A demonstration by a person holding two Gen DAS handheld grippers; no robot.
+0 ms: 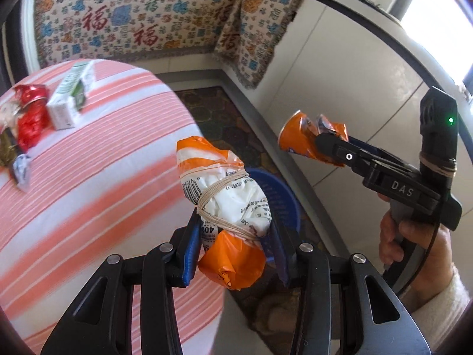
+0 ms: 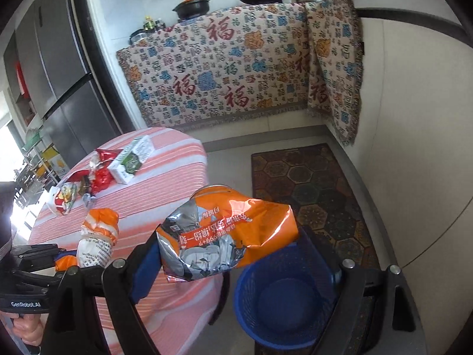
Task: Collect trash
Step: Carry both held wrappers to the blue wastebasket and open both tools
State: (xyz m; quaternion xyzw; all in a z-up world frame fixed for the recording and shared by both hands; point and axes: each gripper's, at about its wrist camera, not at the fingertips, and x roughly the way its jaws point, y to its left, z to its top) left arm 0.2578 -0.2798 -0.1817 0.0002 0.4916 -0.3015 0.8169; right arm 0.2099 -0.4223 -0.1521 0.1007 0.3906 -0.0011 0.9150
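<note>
My left gripper [image 1: 233,254] is shut on a wadded orange-and-white plastic bag [image 1: 227,204] bound with rubber bands, held past the edge of the striped table [image 1: 88,207]. My right gripper [image 2: 233,261] is shut on a crumpled orange-and-silver snack bag [image 2: 227,236], which hangs just above a blue mesh trash basket [image 2: 283,304] on the floor. The left wrist view shows the right gripper [image 1: 328,142] with its snack bag [image 1: 307,142] off to the right, and the basket [image 1: 285,198] behind the bundle. In the right wrist view the left gripper [image 2: 69,261] and its bundle [image 2: 97,236] appear at lower left.
On the table lie a white-and-green carton [image 2: 131,159], red foil wrappers [image 2: 100,180] and a small printed packet [image 2: 63,199]. A patterned rug [image 2: 313,195] covers the floor beyond the basket. White cabinets [image 1: 354,74] stand at right, and a blanket-draped counter [image 2: 230,68] at the back.
</note>
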